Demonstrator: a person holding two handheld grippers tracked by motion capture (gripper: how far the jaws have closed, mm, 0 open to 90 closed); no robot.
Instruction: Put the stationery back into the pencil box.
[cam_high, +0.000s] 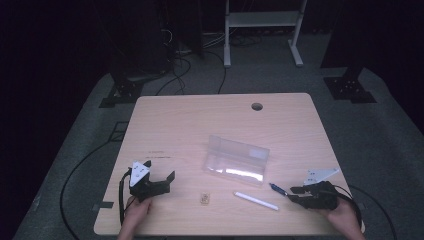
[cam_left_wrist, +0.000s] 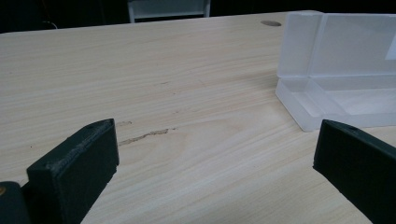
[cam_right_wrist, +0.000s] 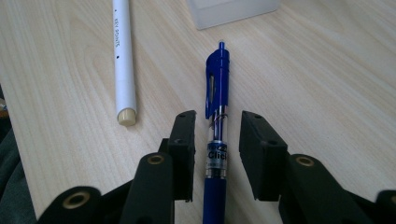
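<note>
In the high view the person's two hands come in at the near edge, each with a gripper resting on the tabletop (cam_high: 165, 112). The left gripper (cam_high: 162, 181) stands with its fingers spread wide and nothing between them, aimed toward the clear case (cam_high: 235, 160), which lies open mid-table with its lid raised, likely set so for things to go in. The right gripper (cam_high: 296, 192) lies low, pointed at a blue pen (cam_high: 278, 188). Between the hands lie a white stick (cam_high: 256, 200) and a small tan bit (cam_high: 204, 198), too small to tell what it is.

In the left gripper view the fingers (cam_left_wrist: 77, 172) stand far apart over bare wood, the case (cam_left_wrist: 341, 70) ahead to the right with its tray empty as far as shown.

In the right gripper view the fingers (cam_right_wrist: 184, 140) straddle the pen (cam_right_wrist: 217, 84), narrow but with gaps either side, apparently lined up along its barrel to close on it. The stick (cam_right_wrist: 123, 56) lies just beside, clear of them.
</note>
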